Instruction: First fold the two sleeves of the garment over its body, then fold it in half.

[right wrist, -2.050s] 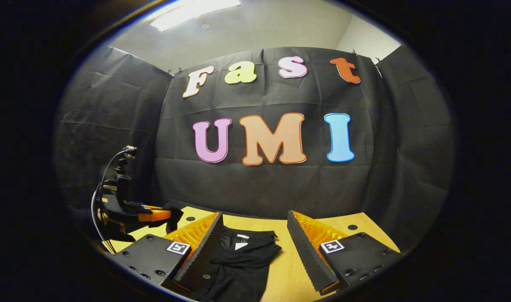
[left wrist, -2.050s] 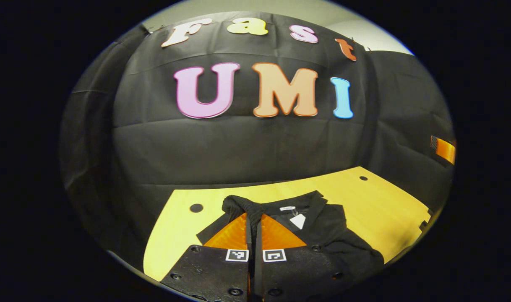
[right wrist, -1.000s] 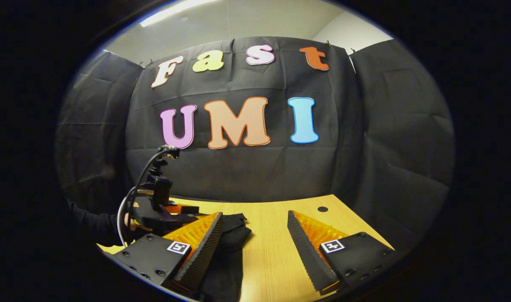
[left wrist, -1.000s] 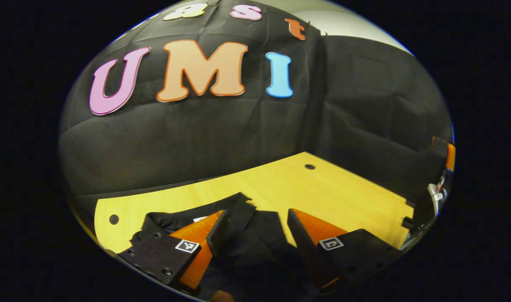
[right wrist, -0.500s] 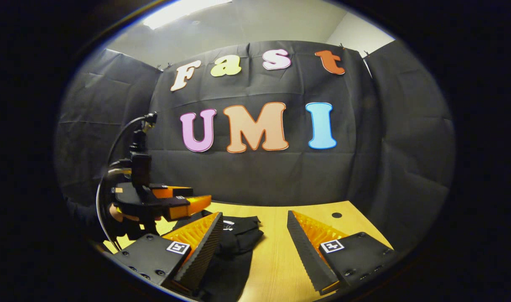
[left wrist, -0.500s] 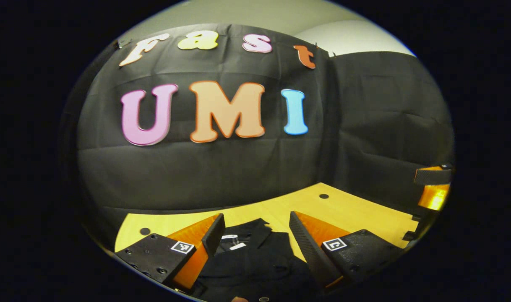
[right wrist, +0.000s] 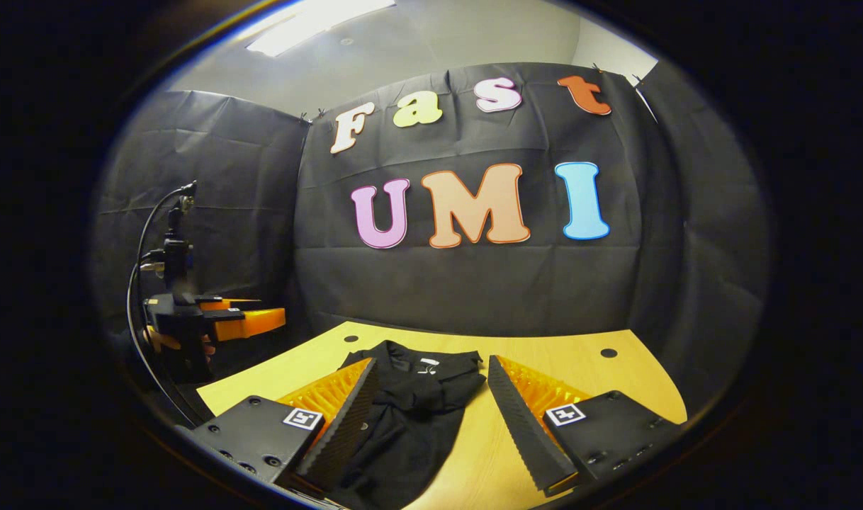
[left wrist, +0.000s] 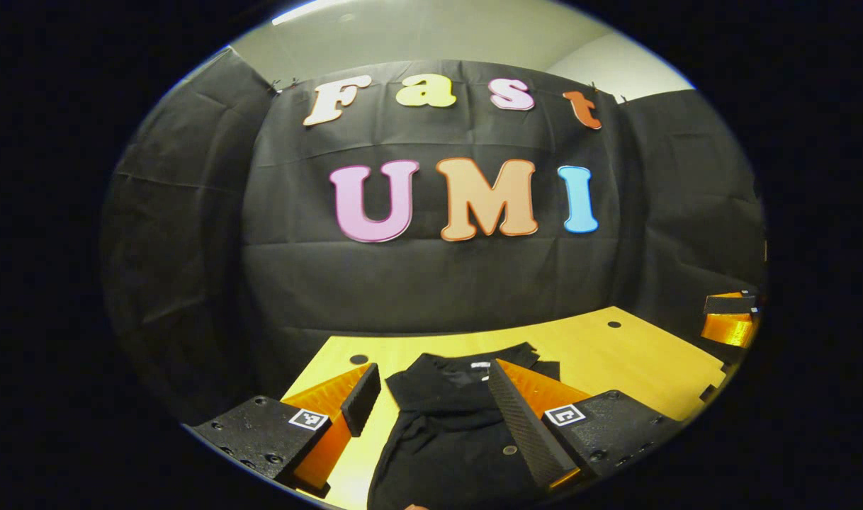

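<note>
Your shirt (right wrist: 412,411) lies on the table (right wrist: 616,386) with sleeves seemingly folded in, so with left gripper (left wrist: 431,397) and right gripper (right wrist: 431,397) both spread and empty, the halving remains.

No text can be read: the small white neck label (right wrist: 425,367) inside the collar of the black fabric garment (right wrist: 410,411) is too small to make out, and the square black-and-white markers (right wrist: 302,418) on the hand-held grippers carry only patterns.
</note>
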A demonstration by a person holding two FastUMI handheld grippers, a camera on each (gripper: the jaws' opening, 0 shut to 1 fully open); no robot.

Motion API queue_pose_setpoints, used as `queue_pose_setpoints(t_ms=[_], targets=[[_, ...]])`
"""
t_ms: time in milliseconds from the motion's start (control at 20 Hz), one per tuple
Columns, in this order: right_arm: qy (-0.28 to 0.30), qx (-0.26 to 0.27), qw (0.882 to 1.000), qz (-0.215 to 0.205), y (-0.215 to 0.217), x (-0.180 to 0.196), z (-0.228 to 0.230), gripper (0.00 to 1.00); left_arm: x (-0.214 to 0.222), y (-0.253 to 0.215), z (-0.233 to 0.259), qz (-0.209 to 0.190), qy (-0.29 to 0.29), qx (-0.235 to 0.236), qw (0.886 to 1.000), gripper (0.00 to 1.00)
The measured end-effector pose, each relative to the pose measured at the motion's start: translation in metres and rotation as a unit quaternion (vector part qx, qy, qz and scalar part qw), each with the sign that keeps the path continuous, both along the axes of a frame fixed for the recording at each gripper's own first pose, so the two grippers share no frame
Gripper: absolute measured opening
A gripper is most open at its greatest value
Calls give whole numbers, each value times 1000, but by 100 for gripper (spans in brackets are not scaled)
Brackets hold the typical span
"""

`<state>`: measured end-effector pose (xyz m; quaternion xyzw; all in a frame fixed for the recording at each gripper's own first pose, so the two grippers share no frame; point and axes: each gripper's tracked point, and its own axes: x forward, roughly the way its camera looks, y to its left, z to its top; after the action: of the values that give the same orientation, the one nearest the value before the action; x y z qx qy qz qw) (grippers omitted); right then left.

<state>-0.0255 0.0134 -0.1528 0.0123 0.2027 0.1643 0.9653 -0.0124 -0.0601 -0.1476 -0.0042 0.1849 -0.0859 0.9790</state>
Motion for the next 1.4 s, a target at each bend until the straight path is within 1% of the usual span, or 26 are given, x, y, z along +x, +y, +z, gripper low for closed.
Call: queue_pose_setpoints(t_ms=[50,100,150,200,250,300,350,400,450,500,550,750,800,850,950,1050,1200,1250,1300,1350,1400], targets=[[8,0,1000,-2,6,-7,-6,98,-12,9,-6,1,10,0,1000,99],[14,1,1000,-5,13,-14,-10,95,-23,18,-11,1,19,2,1000,99],[19,0,1000,-4,21,-22,-13,98,-33,26,-19,1,28,8,1000,99],[22,-5,1000,-3,28,-28,-17,99,-43,34,-24,0,35,12,999,95],[28,-14,999,-2,32,-35,-24,98,-54,41,-32,-1,44,13,999,95],[37,-22,999,-1,36,-42,-31,95,-64,45,-41,-4,56,14,998,95],[47,-26,999,1,40,-50,-39,98,-74,50,-51,-6,68,14,998,95],[56,-28,998,1,44,-56,-46,98,-84,54,-61,-8,79,15,997,95],[67,-29,997,0,47,-63,-54,96,-92,58,-73,-10,92,16,996,95],[77,-30,997,-1,49,-70,-62,96,-102,60,-83,-12,105,16,994,100],[87,-31,996,-3,51,-76,-70,99,-111,63,-95,-14,120,18,993,95],[134,-46,990,-1,57,-99,-106,99,-145,66,-143,-22,176,20,984,95],[144,-51,988,0,57,-105,-115,99,-153,66,-155,-25,192,21,981,100],[155,-56,986,0,56,-112,-124,99,-163,65,-168,-28,209,21,977,95],[179,-67,982,1,55,-123,-145,99,-181,65,-194,-32,244,25,969,96],[208,-74,975,-1,54,-134,-169,99,-192,65,-212,-33,266,23,963,96],[258,-83,962,-9,55,-142,-205,99,-203,72,-235,-23,294,27,955,96],[276,-89,957,-13,51,-148,-216,99,-205,73,-241,-19,299,27,954,97],[290,-97,952,-18,48,-153,-228,95,-208,74,-245,-15,307,25,951,97],[303,-104,947,-23,46,-159,-238,99,-210,74,-247,-15,308,28,951,97],[315,-113,942,-27,42,-165,-245,99,-204,72,-245,-20,298,29,954,93]])
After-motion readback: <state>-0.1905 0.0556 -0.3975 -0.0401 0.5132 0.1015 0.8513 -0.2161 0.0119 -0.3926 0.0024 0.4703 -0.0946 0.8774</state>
